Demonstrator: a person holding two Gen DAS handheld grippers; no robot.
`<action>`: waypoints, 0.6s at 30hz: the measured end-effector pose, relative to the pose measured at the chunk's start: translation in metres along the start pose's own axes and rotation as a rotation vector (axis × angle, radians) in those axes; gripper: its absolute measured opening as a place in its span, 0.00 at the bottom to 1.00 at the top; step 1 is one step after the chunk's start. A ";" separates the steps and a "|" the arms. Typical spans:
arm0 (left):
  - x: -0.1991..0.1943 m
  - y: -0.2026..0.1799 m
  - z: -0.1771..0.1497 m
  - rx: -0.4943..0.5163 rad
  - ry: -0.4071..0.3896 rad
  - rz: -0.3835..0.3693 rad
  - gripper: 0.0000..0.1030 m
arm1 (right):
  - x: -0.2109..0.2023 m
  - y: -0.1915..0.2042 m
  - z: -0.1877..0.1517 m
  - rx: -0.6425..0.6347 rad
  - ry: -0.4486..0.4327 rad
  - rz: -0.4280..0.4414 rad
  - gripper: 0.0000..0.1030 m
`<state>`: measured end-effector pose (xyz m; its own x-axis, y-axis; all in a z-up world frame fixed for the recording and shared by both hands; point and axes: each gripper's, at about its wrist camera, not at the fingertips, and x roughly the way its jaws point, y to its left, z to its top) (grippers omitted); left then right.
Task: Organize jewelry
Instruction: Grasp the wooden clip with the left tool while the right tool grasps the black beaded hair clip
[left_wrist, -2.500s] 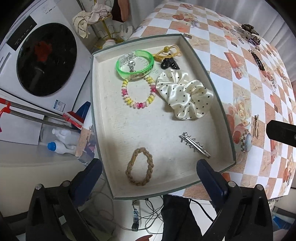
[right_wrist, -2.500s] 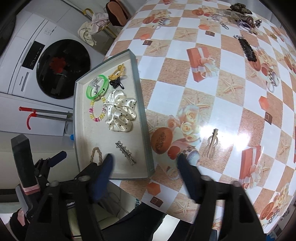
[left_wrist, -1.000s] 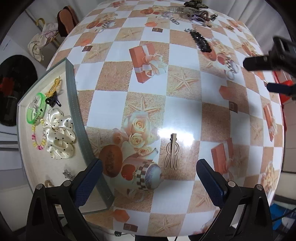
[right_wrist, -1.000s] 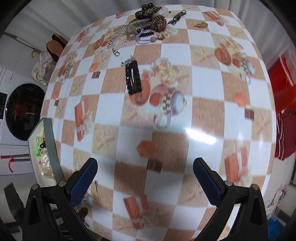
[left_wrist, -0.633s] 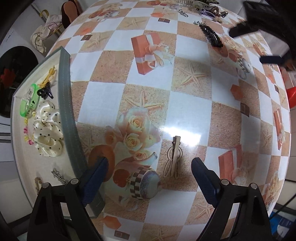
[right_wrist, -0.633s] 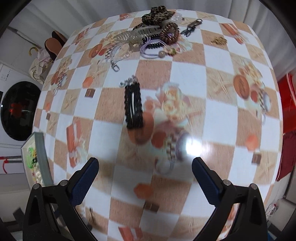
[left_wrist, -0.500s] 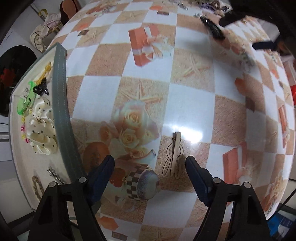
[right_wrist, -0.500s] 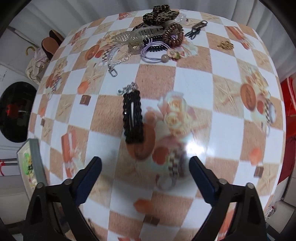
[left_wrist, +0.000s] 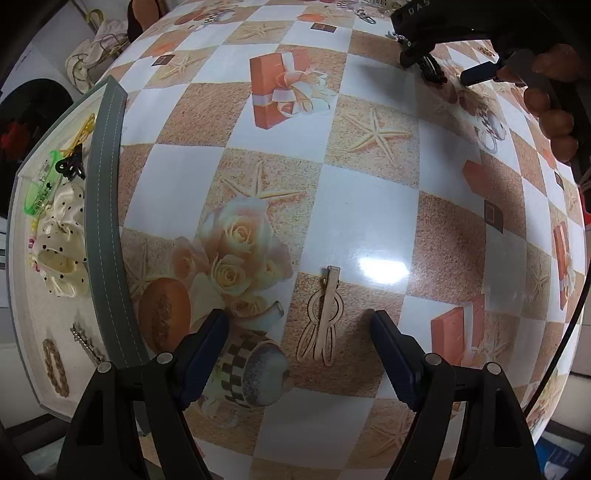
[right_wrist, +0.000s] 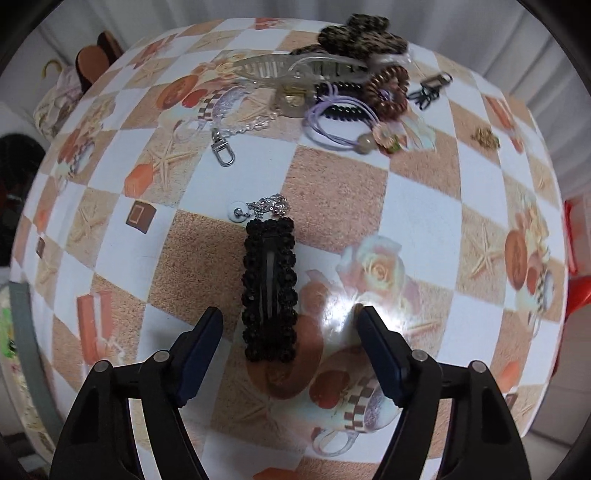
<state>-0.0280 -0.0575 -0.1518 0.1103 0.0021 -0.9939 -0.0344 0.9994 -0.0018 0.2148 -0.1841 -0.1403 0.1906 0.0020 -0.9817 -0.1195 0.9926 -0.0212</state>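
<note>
A gold cut-out hair clip (left_wrist: 323, 320) lies flat on the patterned tablecloth. My left gripper (left_wrist: 299, 325) is open, its fingers either side of the clip. A black beaded snap clip (right_wrist: 269, 286) lies on the cloth with a small silver chain charm (right_wrist: 266, 206) at its far end. My right gripper (right_wrist: 290, 321) is open with the black clip between its fingers; it also shows at top right in the left wrist view (left_wrist: 436, 70). The grey-rimmed tray (left_wrist: 107, 229) at left holds a cream dotted scrunchie (left_wrist: 62, 251), a green bangle (left_wrist: 40, 192), a braided band (left_wrist: 55, 367) and other pieces.
A pile of jewelry lies at the table's far side: a leopard claw clip (right_wrist: 356, 35), a clear long clip (right_wrist: 295, 70), a brown coil tie (right_wrist: 388, 90), purple cord (right_wrist: 332, 125), a keychain clasp (right_wrist: 223, 149). The table edge curves round to the right.
Both grippers have left the tray and moved over the table. The left one has come down around the gold clip; the right one has moved in close around the black beaded clip.
</note>
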 end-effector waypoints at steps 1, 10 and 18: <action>0.000 0.000 0.000 -0.003 0.002 -0.007 0.79 | 0.000 0.002 0.000 -0.014 -0.008 -0.001 0.69; -0.007 -0.018 -0.004 0.037 0.006 -0.025 0.50 | -0.007 0.005 -0.002 -0.025 -0.013 0.020 0.30; -0.011 -0.010 -0.001 -0.006 0.024 -0.107 0.09 | -0.018 -0.016 -0.024 0.016 0.005 0.092 0.30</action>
<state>-0.0295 -0.0671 -0.1413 0.0902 -0.1060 -0.9903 -0.0299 0.9936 -0.1091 0.1898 -0.2027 -0.1267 0.1745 0.0926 -0.9803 -0.1209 0.9901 0.0720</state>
